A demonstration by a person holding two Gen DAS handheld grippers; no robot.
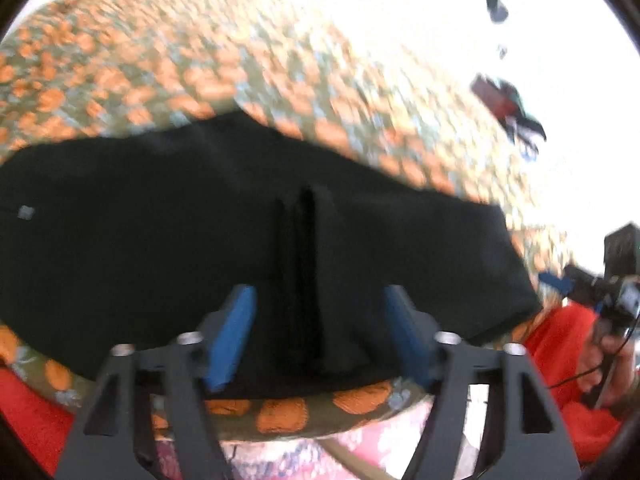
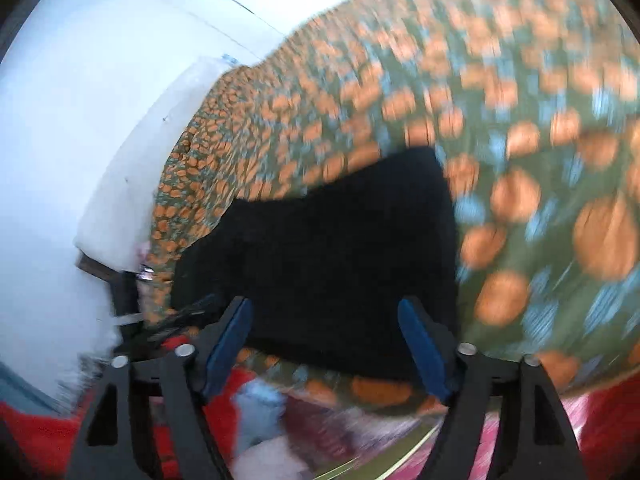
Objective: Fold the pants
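The black pants (image 1: pixel 168 216) lie folded on a bed with a green cover printed with orange flowers (image 1: pixel 160 68). In the left wrist view they span the middle, with a raised crease (image 1: pixel 304 248) straight ahead. My left gripper (image 1: pixel 320 324) is open, blue pads either side of the near edge of the pants, holding nothing. In the right wrist view the pants (image 2: pixel 332 240) lie ahead. My right gripper (image 2: pixel 326 332) is open and empty over their near edge. The right gripper also shows in the left wrist view (image 1: pixel 600 288) at the far right.
A white wall (image 2: pixel 80 100) borders the bed on the left in the right wrist view. Red cloth (image 1: pixel 560 344) and a pink patterned sheet (image 1: pixel 360 448) lie at the near bed edge. Small dark objects (image 1: pixel 508 104) hang on the bright wall.
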